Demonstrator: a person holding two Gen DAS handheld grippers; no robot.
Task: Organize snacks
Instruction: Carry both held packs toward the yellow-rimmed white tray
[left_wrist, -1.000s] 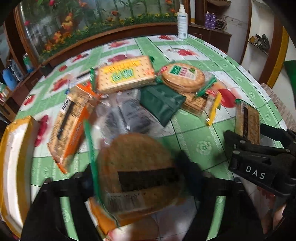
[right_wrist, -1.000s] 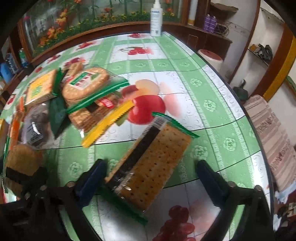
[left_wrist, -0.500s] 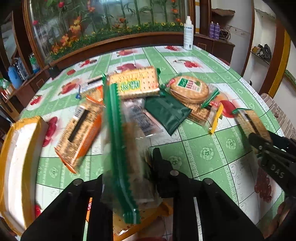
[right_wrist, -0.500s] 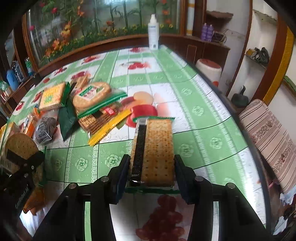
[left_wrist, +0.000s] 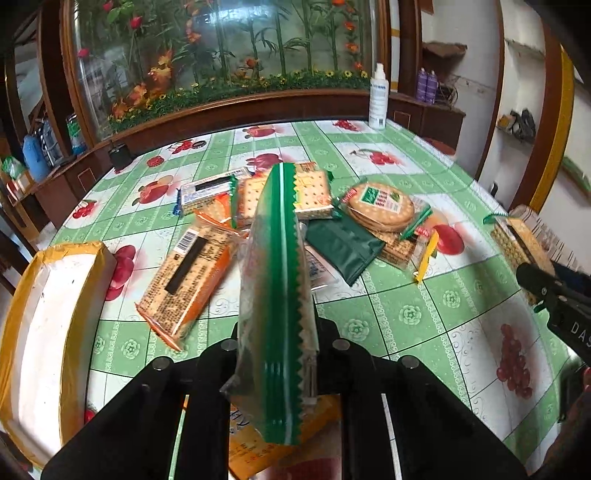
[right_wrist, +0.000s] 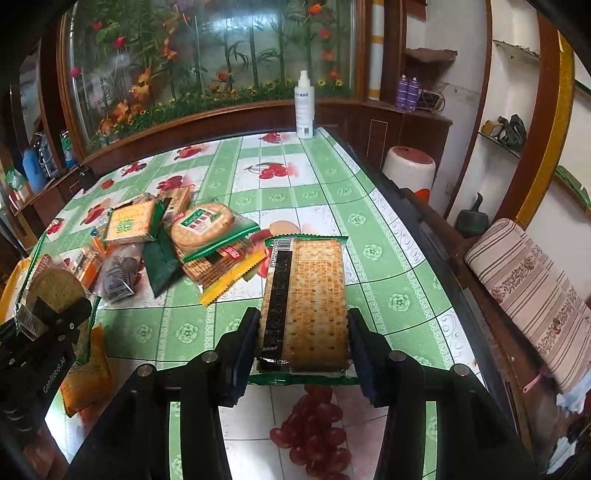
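Note:
My left gripper (left_wrist: 279, 343) is shut on a round-biscuit pack (left_wrist: 277, 295) with a green sealed edge, held upright above the table. It also shows in the right wrist view (right_wrist: 51, 291). My right gripper (right_wrist: 303, 332) is shut on a rectangular cracker pack (right_wrist: 306, 299), held flat above the green tablecloth; that pack also shows in the left wrist view (left_wrist: 517, 240). A pile of snack packs lies mid-table: an orange cracker pack (left_wrist: 184, 280), a square cracker pack (left_wrist: 306, 192), a round biscuit pack (left_wrist: 380, 206) and a dark green pouch (left_wrist: 343, 247).
A yellow-rimmed white box (left_wrist: 44, 332) lies at the table's left edge. An orange pack (left_wrist: 266, 443) lies under my left gripper. A white spray bottle (right_wrist: 304, 107) stands at the far table edge. A striped cushion (right_wrist: 532, 295) lies right of the table.
Both grippers have risen with their packs. The left biscuit pack has turned from flat to edge-on and upright. The right cracker pack has been squared up and lifted off the cloth.

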